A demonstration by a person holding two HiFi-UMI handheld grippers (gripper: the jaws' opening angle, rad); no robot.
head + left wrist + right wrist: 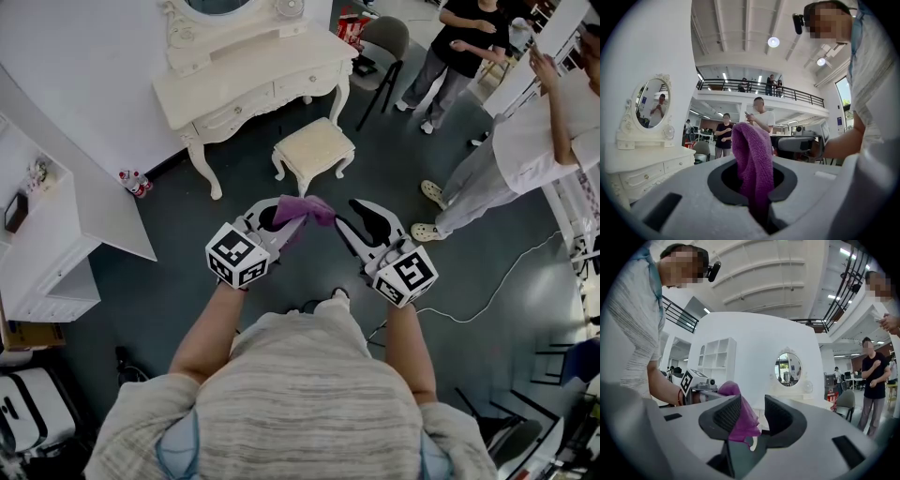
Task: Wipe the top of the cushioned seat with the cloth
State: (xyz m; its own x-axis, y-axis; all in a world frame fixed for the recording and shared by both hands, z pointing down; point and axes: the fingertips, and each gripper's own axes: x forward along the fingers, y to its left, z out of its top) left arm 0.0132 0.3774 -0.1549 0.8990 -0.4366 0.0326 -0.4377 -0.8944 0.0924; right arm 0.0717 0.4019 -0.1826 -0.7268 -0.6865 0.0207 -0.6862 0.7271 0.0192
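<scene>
Head view: we are holding the cloth (306,210) between the left gripper (278,223) and right gripper (366,217); the seat (314,145) is standing ahead, untouched.

Left gripper view: jaws are nearly closed, pinching the cloth.

Right gripper view: jaws are standing apart, with the cloth draping one pad, unclamped.

Risk: on a single pinch, the cloth may bunch or slip while wiping.

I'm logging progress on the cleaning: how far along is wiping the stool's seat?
Done: the cloth is picked up, pinched in the left gripper. In hand: it is held in the air, one end between the open jaws of the right gripper, not pressed by them. Left: all the wiping; the cushioned seat stands on the floor ahead, and the cloth is not touching it.
</scene>
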